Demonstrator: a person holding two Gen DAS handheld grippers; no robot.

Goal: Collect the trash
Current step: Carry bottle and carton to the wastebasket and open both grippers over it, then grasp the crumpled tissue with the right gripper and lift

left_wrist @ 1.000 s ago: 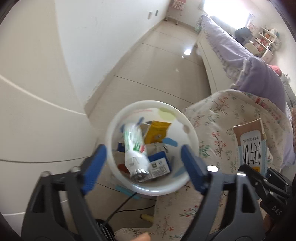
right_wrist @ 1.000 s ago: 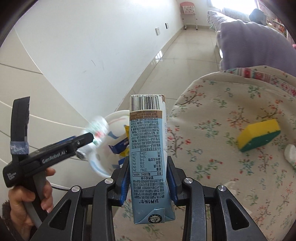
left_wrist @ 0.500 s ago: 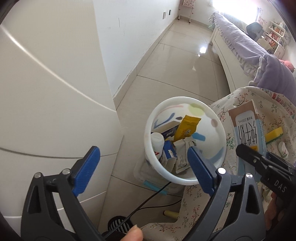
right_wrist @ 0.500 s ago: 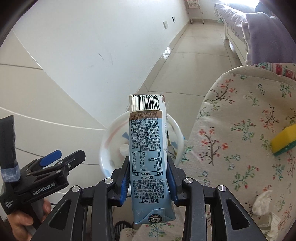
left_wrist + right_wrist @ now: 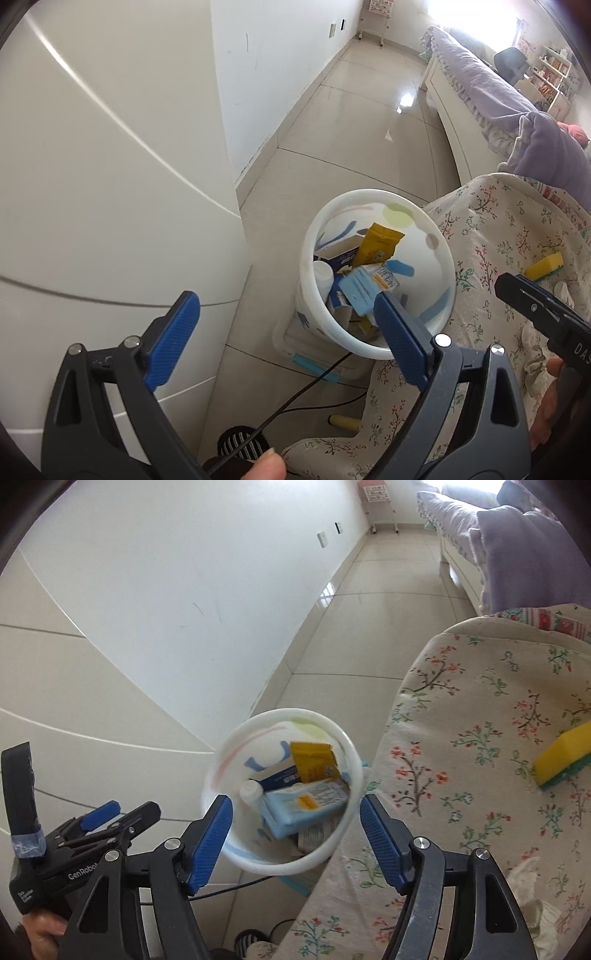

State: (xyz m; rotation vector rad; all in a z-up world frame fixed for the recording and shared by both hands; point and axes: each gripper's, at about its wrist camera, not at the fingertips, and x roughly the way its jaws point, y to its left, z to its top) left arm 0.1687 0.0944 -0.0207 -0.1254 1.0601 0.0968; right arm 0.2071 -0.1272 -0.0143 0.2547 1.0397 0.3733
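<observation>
Trash bin (image 5: 218,771) rim blurred, lower contents hidden beneath blue carton (image 5: 306,805).

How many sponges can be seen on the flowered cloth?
1. A yellow sponge with a green underside lies on the flowered cloth, to the right of the white bin. Others may lie outside the view.

Trash-filled bin (image 5: 441,258) beside floral cloth (image 5: 491,236)

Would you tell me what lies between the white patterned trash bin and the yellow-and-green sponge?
Only bare floral tablecloth separates the white patterned trash bin from the yellow-and-green sponge, clearest in the right wrist view.
</observation>
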